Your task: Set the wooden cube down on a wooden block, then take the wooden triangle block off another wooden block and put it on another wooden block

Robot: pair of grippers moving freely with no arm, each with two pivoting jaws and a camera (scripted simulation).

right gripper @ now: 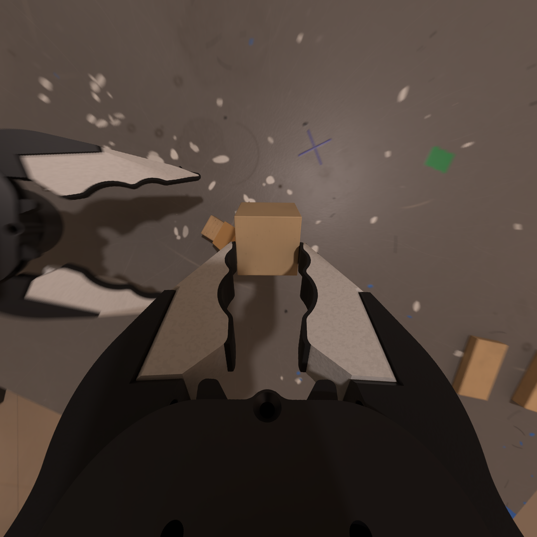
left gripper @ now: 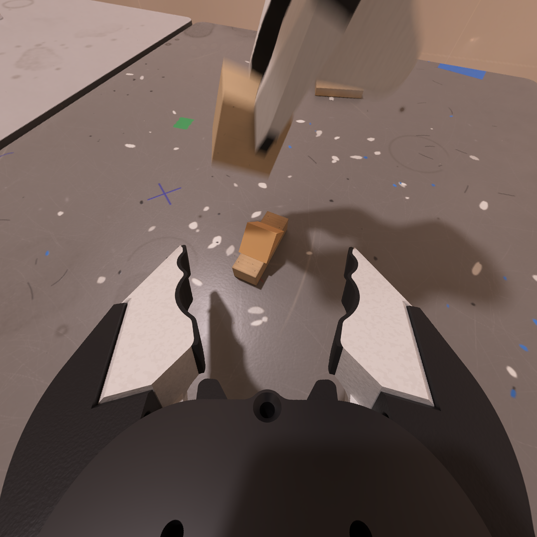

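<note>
My right gripper (right gripper: 266, 245) is shut on the wooden cube (right gripper: 267, 232) and holds it above the table. In the left wrist view the cube (left gripper: 232, 130) hangs blurred in the air, with a right finger (left gripper: 276, 96) in front of it. The wooden triangle block (left gripper: 260, 241) lies on a small wooden block (left gripper: 248, 268) on the table, just ahead of my left gripper (left gripper: 267, 252), which is open and empty. In the right wrist view the triangle block (right gripper: 225, 234) and its block (right gripper: 211, 228) peek out left of the cube, with the left gripper (right gripper: 180, 235) beside them.
A flat wooden block (left gripper: 338, 92) lies at the far side of the grey speckled table (left gripper: 87, 232). Two wooden blocks (right gripper: 481, 370) (right gripper: 526, 389) show at the right wrist view's lower right. A white board (left gripper: 72, 43) borders the table's far left. A green patch (left gripper: 183, 123) marks the table.
</note>
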